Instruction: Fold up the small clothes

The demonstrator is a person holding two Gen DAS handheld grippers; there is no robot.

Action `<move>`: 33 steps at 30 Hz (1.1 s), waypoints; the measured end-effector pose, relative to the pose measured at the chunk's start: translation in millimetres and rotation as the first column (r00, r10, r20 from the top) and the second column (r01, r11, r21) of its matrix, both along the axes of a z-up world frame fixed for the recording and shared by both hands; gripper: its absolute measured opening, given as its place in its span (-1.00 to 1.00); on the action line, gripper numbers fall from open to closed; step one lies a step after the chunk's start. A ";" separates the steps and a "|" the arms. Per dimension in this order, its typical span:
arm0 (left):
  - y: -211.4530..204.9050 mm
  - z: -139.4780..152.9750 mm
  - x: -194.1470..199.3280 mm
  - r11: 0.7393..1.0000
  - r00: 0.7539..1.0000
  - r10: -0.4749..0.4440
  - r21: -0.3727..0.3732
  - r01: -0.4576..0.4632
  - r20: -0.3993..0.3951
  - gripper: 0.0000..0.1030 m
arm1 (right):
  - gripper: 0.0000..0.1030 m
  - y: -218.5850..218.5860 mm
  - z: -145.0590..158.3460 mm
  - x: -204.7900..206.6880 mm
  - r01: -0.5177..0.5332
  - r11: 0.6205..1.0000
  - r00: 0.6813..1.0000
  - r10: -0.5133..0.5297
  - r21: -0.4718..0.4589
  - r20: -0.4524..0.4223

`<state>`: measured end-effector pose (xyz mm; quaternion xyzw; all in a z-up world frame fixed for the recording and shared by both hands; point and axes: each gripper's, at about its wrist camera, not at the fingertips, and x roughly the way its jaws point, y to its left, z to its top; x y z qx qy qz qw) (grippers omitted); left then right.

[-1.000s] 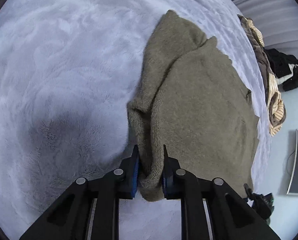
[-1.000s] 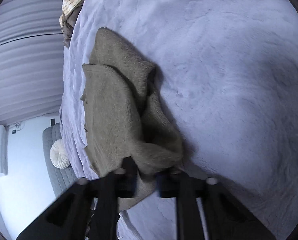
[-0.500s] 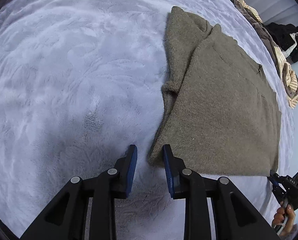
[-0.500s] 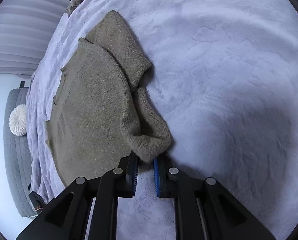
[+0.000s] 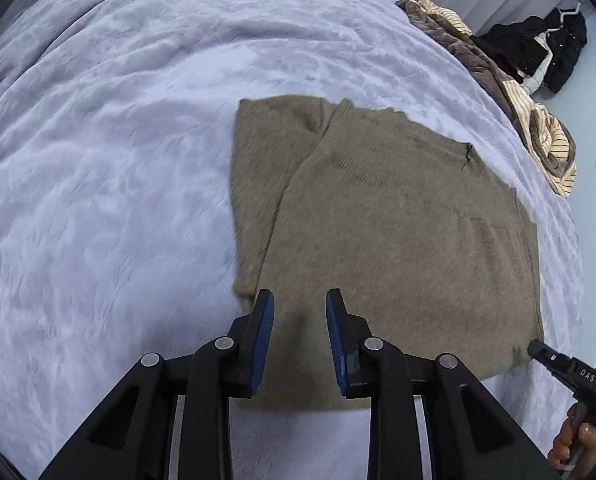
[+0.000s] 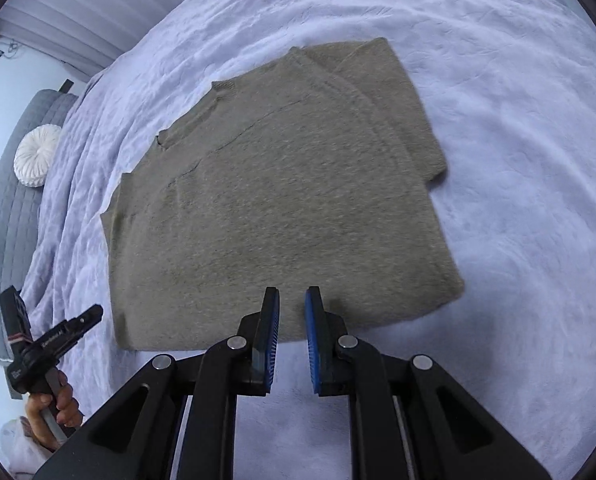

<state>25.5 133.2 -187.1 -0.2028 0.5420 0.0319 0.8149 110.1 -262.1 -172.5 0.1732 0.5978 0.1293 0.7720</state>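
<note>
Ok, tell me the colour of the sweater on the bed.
Plain olive-brown sweater, no pattern; the right wrist view shows it best.

Both grippers (image 5: pixel 296 308) (image 6: pixel 291 304) released the sweater (image 5: pixel 398 240), now lying flat.

A bed under a pale lilac plush blanket (image 5: pixel 117 160) fills the room, with pleated curtains (image 6: pixel 77 12), a grey quilted headboard (image 6: pixel 5 208) and a round white cushion (image 6: pixel 37 156) beside it.

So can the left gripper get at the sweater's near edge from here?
Probably yes. The left gripper is open and empty, right over the near edge of the sweater, which lies flat on the blanket. Nothing lies between them.
</note>
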 end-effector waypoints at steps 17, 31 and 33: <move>32.0 -46.4 78.4 0.990 1.000 0.004 -0.138 -0.004 0.002 -0.45 | -0.75 29.8 -21.2 18.1 -0.056 0.998 0.997 0.055 -0.025 -0.054; 11.0 -39.3 42.8 1.000 0.997 -0.008 -0.005 0.008 -0.075 -0.45 | -0.73 -15.5 -31.1 35.3 0.057 0.993 0.996 -0.064 -0.101 -0.069; 8.5 -38.7 40.6 1.000 0.997 -0.013 0.007 0.013 -0.082 -0.45 | -0.73 -17.8 -28.4 32.3 0.065 0.991 0.995 -0.073 -0.117 -0.068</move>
